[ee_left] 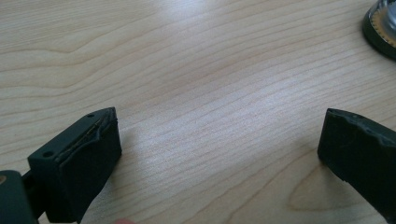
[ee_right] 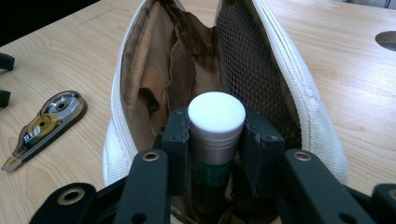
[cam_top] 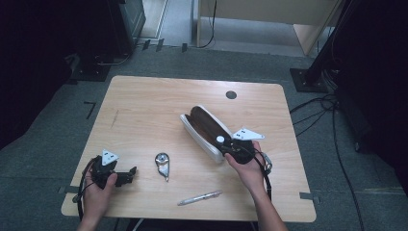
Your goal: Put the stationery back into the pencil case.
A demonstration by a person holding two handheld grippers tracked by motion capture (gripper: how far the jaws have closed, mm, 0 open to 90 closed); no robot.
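A glue stick (ee_right: pixel 215 135) stands clamped in the right gripper (ee_right: pixel 217 140) fingers, over the open white pouch (cam_top: pixel 208 130) mid-worktop (cam_top: pixel 144 110). Left gripper (cam_top: pixel 126 177), fingers spread, rests near the front-left edge, well apart.

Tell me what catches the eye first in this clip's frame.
The open white pouch with its brown lining, lying at the table's centre-right, where the right gripper holds a white-capped glue stick over its mouth. Nearer the person lie a correction tape dispenser and a silver pen; the left gripper rests open at the near-left corner.
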